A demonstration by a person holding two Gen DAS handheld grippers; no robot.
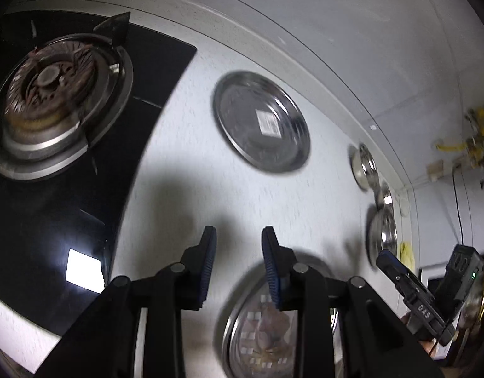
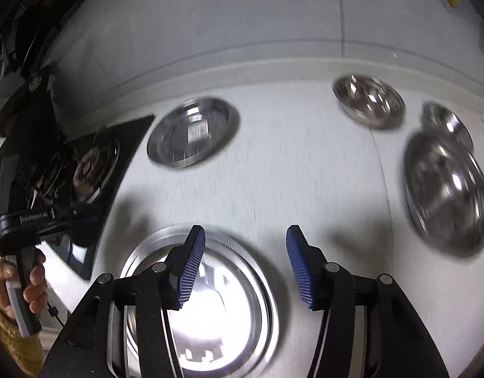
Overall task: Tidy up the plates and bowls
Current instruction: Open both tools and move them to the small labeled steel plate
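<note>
White kitchen counter w/ gas hob. Both grippers, left & right, gape empty above stacked steel plates. Judging: plate placed; next, fetch far plate.

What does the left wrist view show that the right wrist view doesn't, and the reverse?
Left wrist only: the burner in clear view, a yellow rag at the counter's end, and the right gripper from the side.

Right wrist only: the hand holding the left gripper's handle, and the big bowl's whole inside.

Both: the far plate, the near stacked plates, the steel bowls, and open, empty grippers.
</note>
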